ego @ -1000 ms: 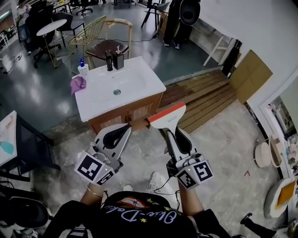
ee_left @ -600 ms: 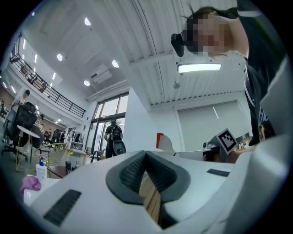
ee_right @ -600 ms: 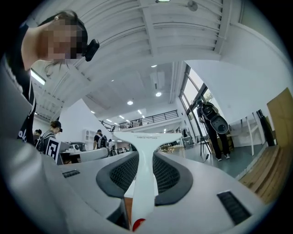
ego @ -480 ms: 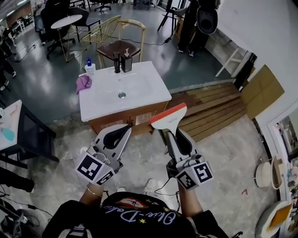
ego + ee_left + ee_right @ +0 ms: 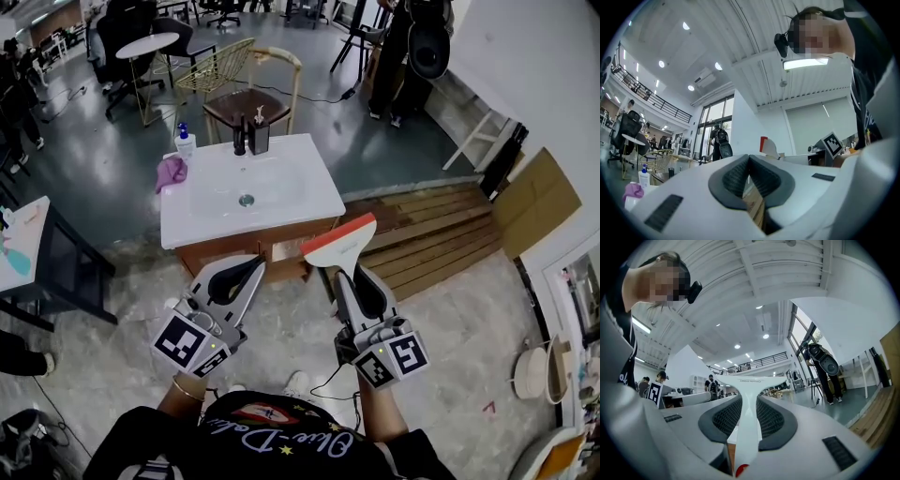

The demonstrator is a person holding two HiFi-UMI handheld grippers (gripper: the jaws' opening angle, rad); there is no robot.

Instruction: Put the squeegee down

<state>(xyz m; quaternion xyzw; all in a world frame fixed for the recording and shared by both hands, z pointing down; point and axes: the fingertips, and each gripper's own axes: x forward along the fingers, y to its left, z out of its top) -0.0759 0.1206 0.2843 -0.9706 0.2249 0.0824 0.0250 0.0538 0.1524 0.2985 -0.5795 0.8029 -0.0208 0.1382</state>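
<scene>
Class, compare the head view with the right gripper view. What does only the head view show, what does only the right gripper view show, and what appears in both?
Only the head view: the purple cloth, the blue-capped bottle and the drain on the white sink top. Only the right gripper view: the ceiling lights and the balcony railing. Both: the squeegee, its handle clamped in the right gripper, and a standing person in black.
</scene>
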